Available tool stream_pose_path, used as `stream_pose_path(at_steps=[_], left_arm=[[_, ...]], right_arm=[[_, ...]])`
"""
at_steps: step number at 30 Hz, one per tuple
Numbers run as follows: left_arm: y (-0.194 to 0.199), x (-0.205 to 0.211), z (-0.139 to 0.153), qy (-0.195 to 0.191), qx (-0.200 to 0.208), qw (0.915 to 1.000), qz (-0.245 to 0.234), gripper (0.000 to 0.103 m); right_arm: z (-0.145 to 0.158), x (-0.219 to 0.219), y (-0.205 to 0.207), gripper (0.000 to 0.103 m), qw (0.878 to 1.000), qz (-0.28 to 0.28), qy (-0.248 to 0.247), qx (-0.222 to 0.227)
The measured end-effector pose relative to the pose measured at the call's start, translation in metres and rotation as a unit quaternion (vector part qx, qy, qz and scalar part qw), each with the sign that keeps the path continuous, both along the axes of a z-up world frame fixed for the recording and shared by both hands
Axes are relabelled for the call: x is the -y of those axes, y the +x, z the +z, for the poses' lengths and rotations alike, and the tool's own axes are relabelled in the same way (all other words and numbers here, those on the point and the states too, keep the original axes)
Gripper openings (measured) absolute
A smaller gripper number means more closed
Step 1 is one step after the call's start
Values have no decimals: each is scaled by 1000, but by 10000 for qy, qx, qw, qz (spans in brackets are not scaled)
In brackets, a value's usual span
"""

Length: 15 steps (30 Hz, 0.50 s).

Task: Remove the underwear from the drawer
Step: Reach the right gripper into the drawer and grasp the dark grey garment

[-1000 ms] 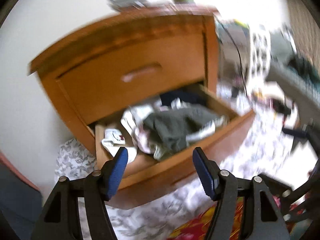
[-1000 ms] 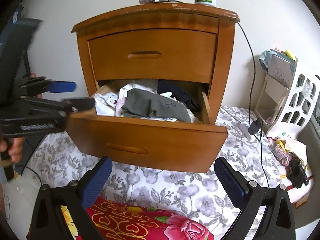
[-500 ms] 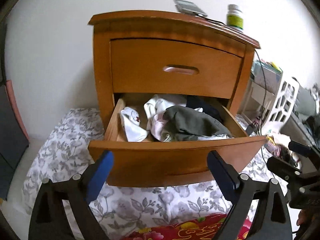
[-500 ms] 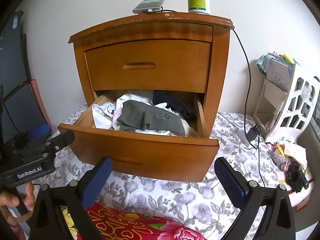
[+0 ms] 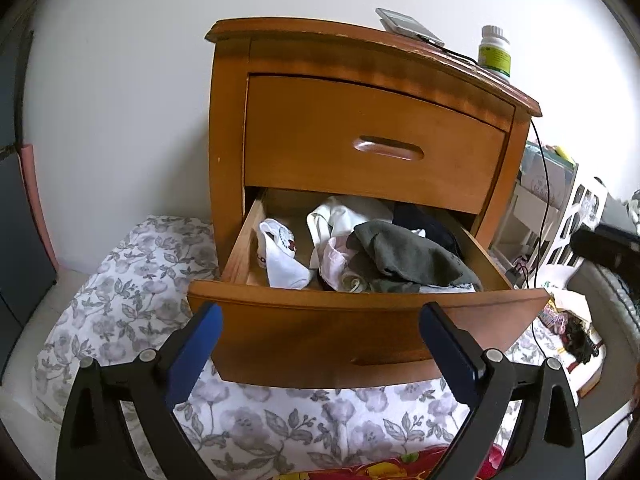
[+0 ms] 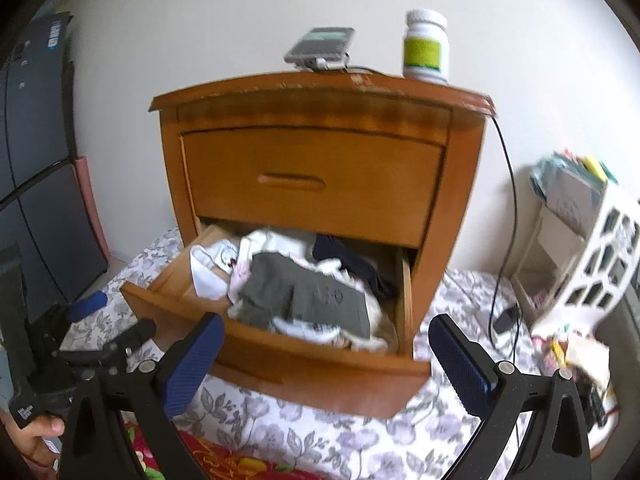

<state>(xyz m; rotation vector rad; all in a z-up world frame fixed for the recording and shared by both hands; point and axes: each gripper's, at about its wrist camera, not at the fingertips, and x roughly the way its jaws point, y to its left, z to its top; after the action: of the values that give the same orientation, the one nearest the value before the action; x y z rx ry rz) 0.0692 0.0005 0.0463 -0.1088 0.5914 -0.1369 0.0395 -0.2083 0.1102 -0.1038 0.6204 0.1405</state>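
While the underwear lies heaped in the pulled-out lower drawer of the wooden nightstand, grey piece on top with white and dark ones around it, nothing has hold of it. The left gripper hangs just in front of the drawer, jaws opening with nothing between them, and the right gripper hovers spread wide and empty too. A phone and a pill bottle sit on top.
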Motion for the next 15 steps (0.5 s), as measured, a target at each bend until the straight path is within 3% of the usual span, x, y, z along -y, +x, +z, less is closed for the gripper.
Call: stream_pose_path(at_steps=[6,15], left_arm=[[6,-5,-6,15,-117,9999,-24,98],[10,-4,-6,139,29,9999,-75,98]], right_arm=[[16,-7,24,103,9998,72,-97,178],[-3,-5,73,101,9994,-68,-157,-309]])
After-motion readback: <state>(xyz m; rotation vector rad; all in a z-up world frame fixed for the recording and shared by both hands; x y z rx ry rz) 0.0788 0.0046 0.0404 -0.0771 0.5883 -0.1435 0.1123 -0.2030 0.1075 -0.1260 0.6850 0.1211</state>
